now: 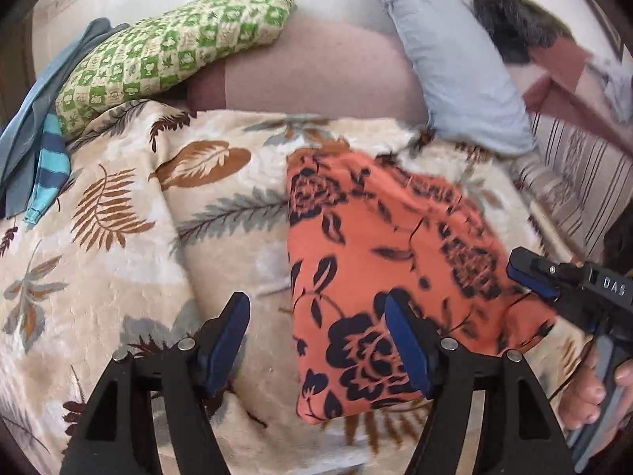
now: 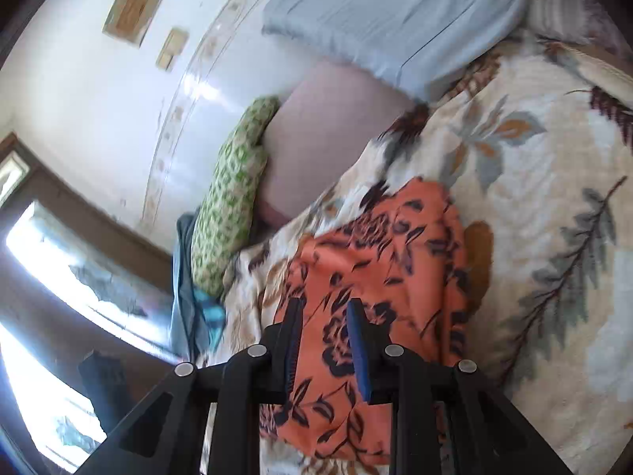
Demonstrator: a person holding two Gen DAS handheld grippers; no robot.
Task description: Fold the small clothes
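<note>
An orange cloth with a black flower print (image 1: 379, 261) lies folded on the leaf-patterned blanket (image 1: 118, 261). My left gripper (image 1: 316, 336) is open, low over the cloth's near left edge, holding nothing. My right gripper (image 1: 532, 277) comes in from the right at the cloth's right edge. In the right wrist view the right gripper (image 2: 322, 340) is partly open over the orange cloth (image 2: 395, 253), with cloth showing between the fingers but not pinched.
A green checked pillow (image 1: 166, 51) and a grey pillow (image 1: 455, 63) lie at the head of the bed. Blue and striped clothes (image 1: 43, 150) are piled at the left. A window (image 2: 59, 277) is at the left in the right wrist view.
</note>
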